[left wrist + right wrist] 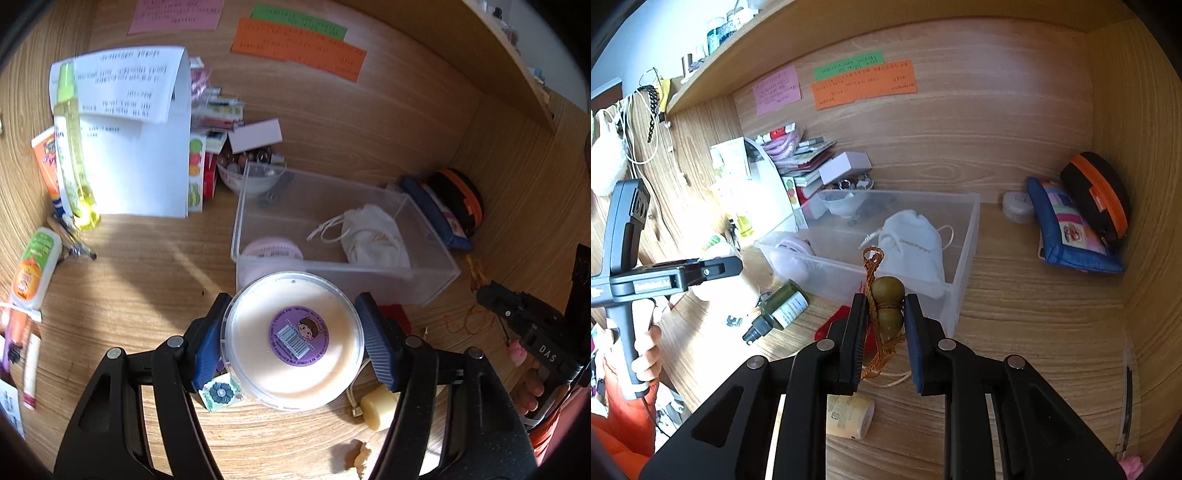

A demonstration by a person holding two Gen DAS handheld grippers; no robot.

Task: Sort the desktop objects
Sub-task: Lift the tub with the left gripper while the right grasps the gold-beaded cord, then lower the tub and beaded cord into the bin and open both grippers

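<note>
Clear plastic bin [258, 206] ahead of both tongs holds two items; your left tongs [293, 341] grip a round tub [291, 343], right tongs [884, 321] grip a gourd charm [888, 306]; clutter remains on the surface [147, 266].

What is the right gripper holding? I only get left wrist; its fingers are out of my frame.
Observer: The right gripper is shut on a small olive-green gourd-shaped charm with a braided orange cord.
Operator: Anything hidden behind the round white plastic tub in the left gripper?
Observer: A dark green bottle with a black cap, lying on the wooden desk near the clear plastic box's front corner.
</note>
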